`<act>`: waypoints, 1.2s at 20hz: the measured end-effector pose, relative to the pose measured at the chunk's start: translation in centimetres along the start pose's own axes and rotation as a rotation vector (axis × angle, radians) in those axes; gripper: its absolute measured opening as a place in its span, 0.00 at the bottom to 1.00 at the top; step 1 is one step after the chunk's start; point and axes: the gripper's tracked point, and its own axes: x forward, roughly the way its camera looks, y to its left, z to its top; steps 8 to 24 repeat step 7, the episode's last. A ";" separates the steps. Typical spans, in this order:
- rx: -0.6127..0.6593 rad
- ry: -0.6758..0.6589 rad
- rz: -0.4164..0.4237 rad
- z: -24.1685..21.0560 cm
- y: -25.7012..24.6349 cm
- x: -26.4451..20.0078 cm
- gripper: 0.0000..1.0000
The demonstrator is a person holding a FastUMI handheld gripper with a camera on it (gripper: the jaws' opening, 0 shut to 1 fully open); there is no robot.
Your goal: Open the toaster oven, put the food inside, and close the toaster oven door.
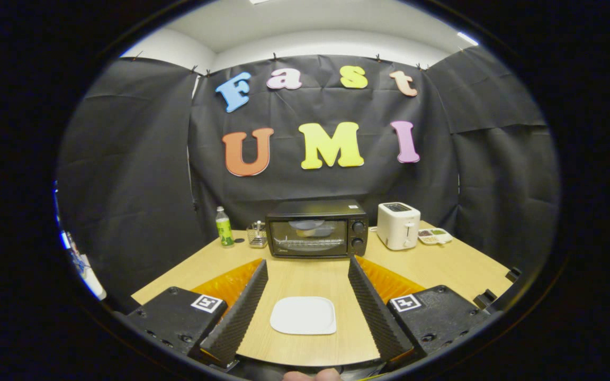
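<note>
Claw (305, 296) spread wide, holding nothing; an empty white plate (303, 315) lies on the table (458, 270) between its fingers. Toaster oven (316, 228) stands well beyond the fingertips, door shut, a dish apparently already visible behind the glass. Risk, as judged: no loose food identifiable, so the claw may fetch the wrong item.
</note>
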 end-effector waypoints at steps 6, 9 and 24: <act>-0.008 0.009 0.026 -0.4 0.8 0.1 0.99; -0.007 0.005 0.023 -0.3 0.7 0.1 0.99; -0.007 0.005 0.023 -0.3 0.7 0.1 0.99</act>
